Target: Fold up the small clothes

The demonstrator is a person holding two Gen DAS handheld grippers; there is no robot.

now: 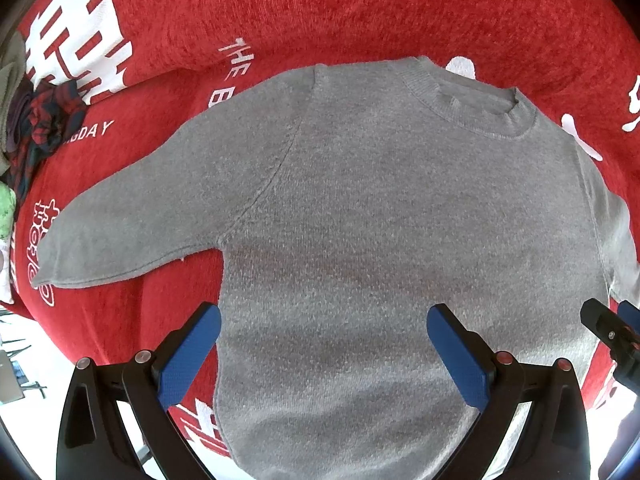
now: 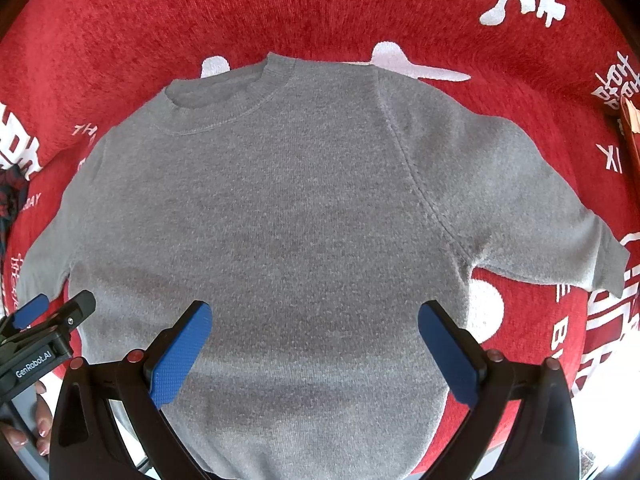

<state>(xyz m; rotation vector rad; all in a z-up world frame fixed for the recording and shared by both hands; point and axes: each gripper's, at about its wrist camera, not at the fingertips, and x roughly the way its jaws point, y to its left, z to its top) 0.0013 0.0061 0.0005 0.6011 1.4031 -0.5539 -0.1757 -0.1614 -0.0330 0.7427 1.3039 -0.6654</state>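
Sweater (image 1: 384, 216) lies flat on red blanket (image 1: 320, 8), collar far, hem twd the grippers, sleeves out sideways. Left gripper (image 1: 324, 344) sits nearest the left sleeve (image 1: 132, 220), fingers wide apart, holding nothing. Right gripper (image 2: 315, 340) same over on the right sleeve (image 2: 520, 200) side, also spread wide & empty.

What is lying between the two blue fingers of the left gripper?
In the left wrist view, the grey sweater fills that gap: the left gripper, open, hovers over its lower body. No other object shows between the fingers.
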